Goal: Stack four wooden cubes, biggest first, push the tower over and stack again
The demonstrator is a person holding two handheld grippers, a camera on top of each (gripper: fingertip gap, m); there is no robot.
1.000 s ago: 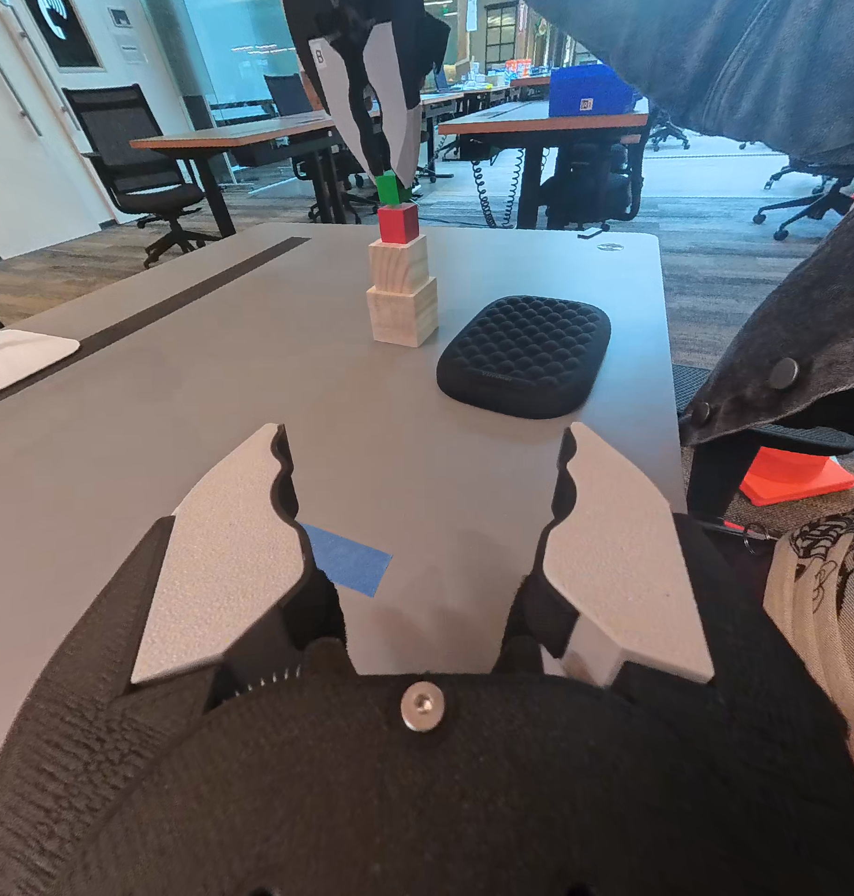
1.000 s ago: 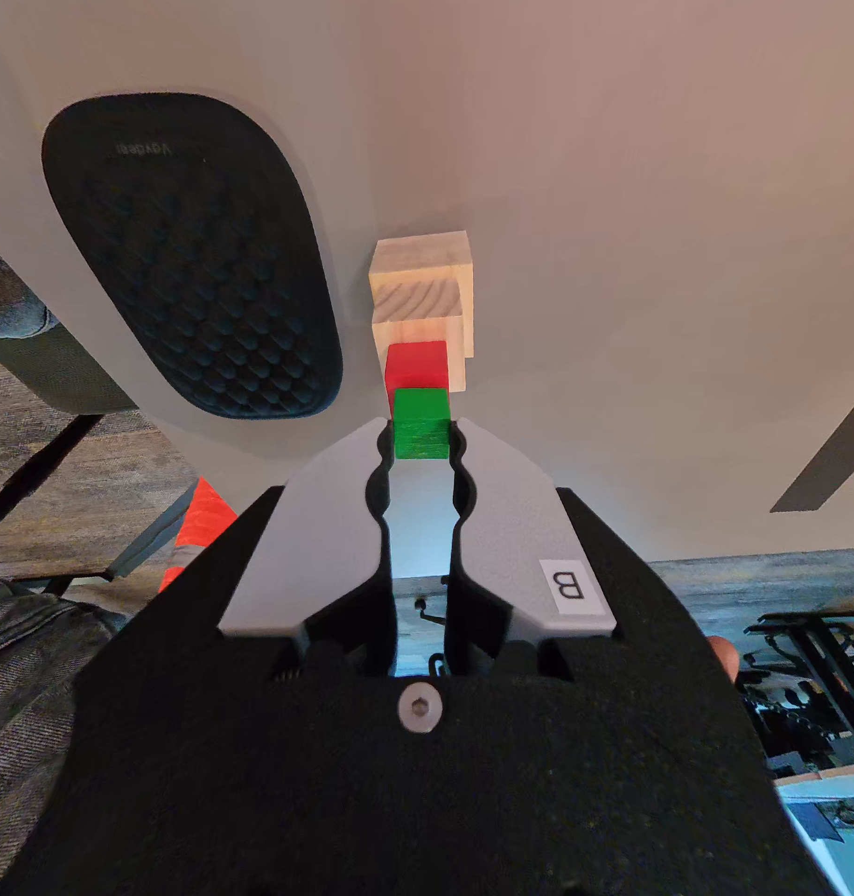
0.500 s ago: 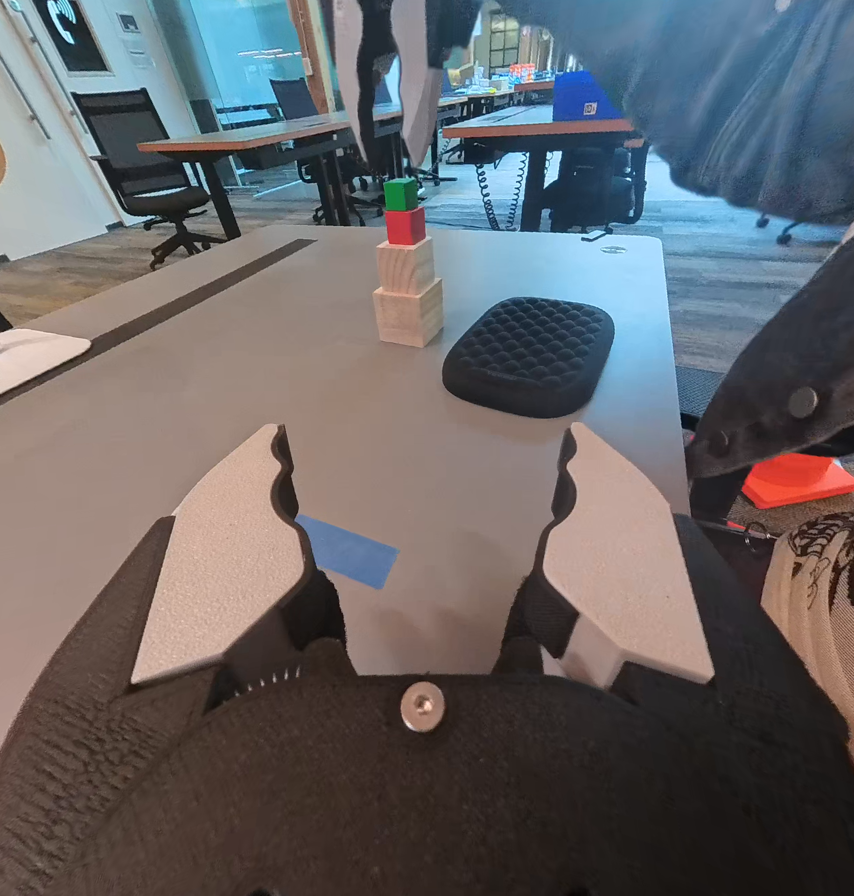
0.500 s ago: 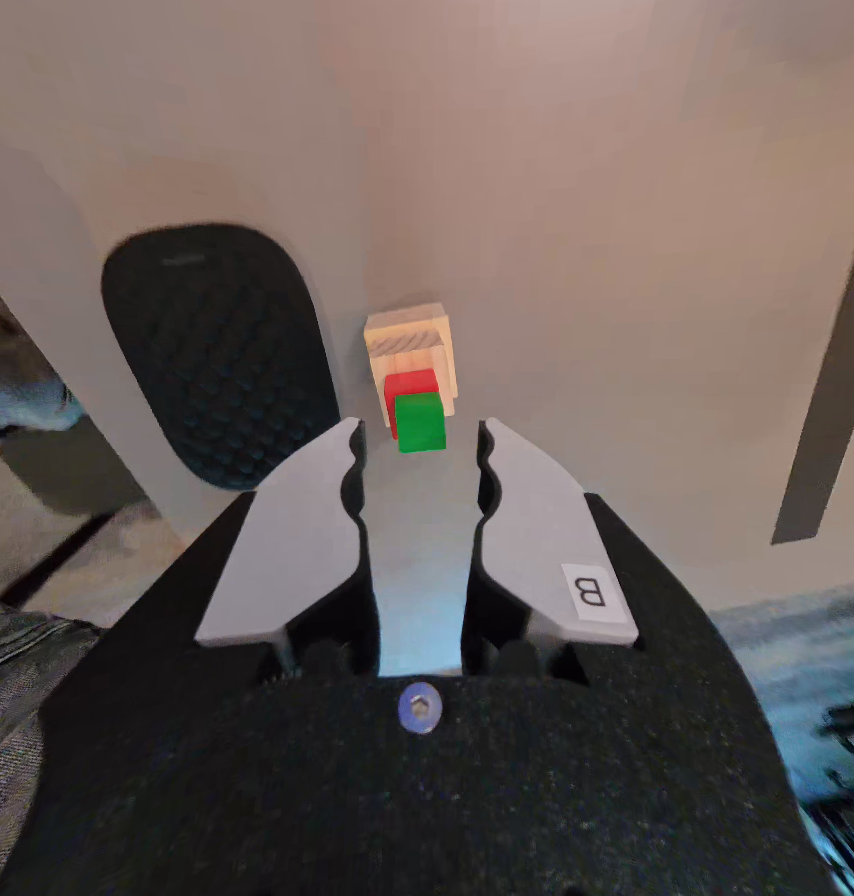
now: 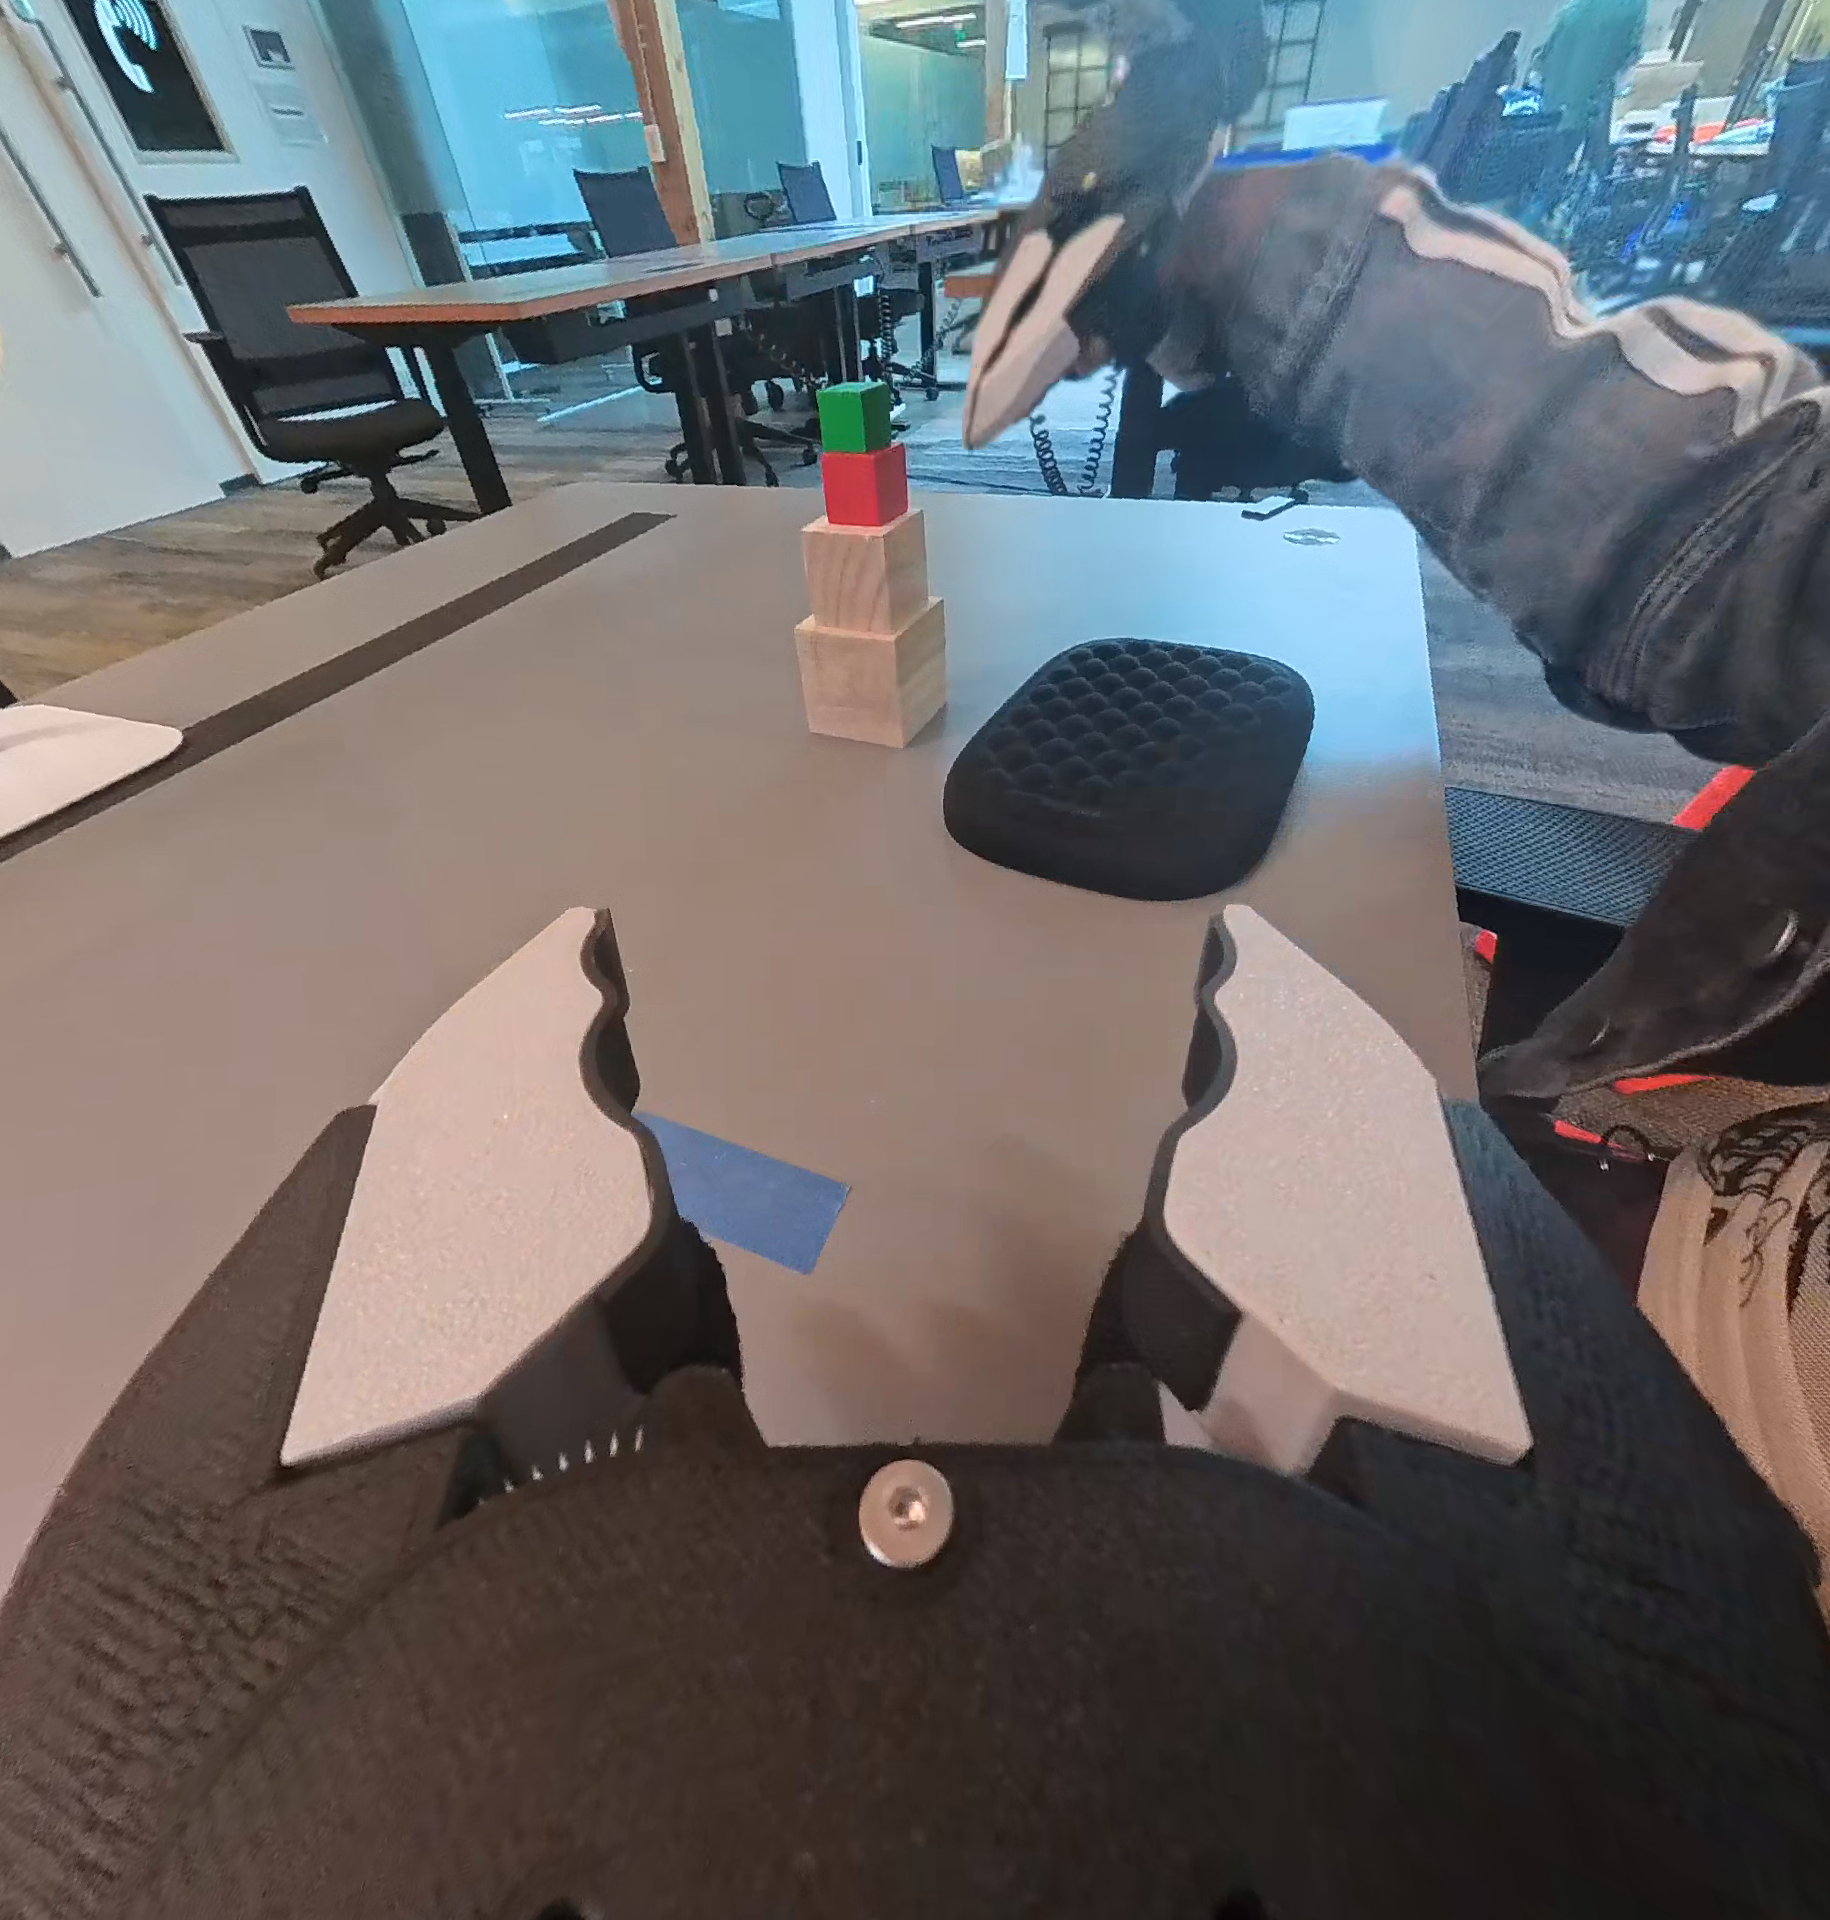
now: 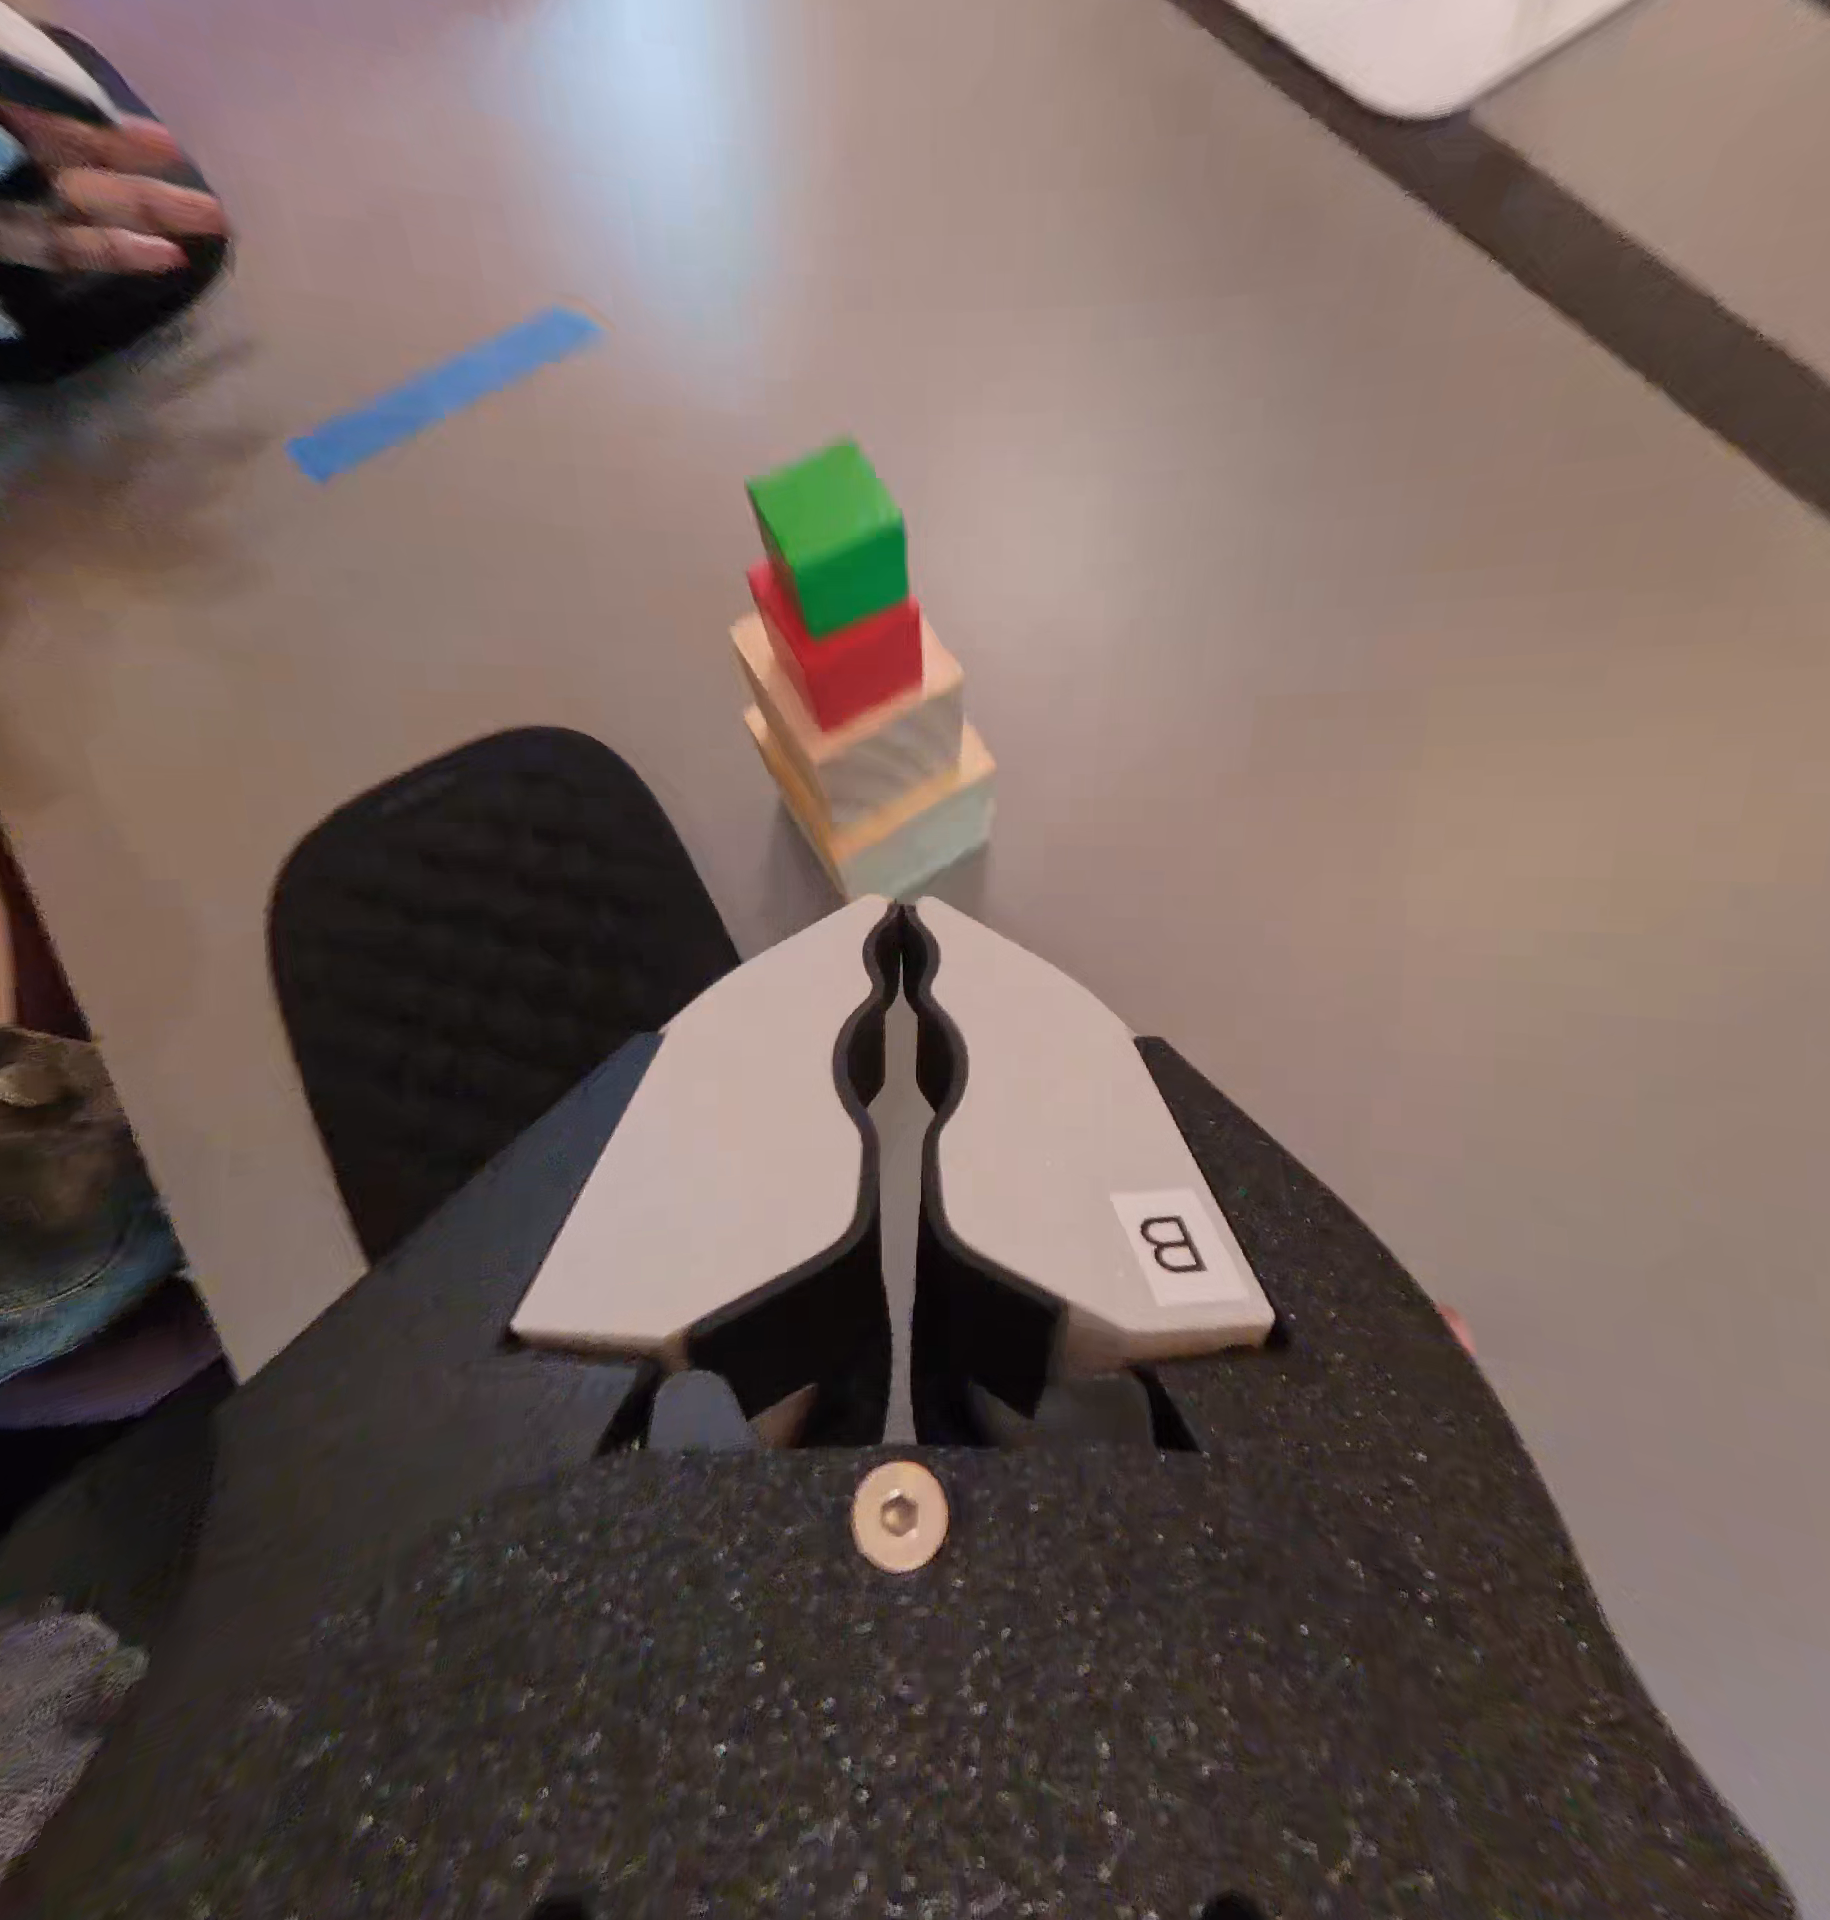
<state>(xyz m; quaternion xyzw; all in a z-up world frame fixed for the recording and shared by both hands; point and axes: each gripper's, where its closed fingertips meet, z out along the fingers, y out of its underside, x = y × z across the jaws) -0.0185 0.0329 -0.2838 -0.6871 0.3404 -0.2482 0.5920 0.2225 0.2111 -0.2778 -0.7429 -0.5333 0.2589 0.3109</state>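
Standing complete: green cube [image 5: 855, 415] atop red cube [image 5: 865, 483] (two plain wooden cubes beneath). Right gripper [image 6: 900, 912] clenched, bare; left gripper [image 5: 906, 961] spread wide, bare.

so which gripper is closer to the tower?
Right. The right gripper hangs shut in the air just beside the tower, near the green cube. The left gripper sits open, far back across the table.

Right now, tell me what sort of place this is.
Likely an open-plan office: rows of long wood-topped desks, black mesh swivel chairs and glass-walled rooms stand behind the grey table.
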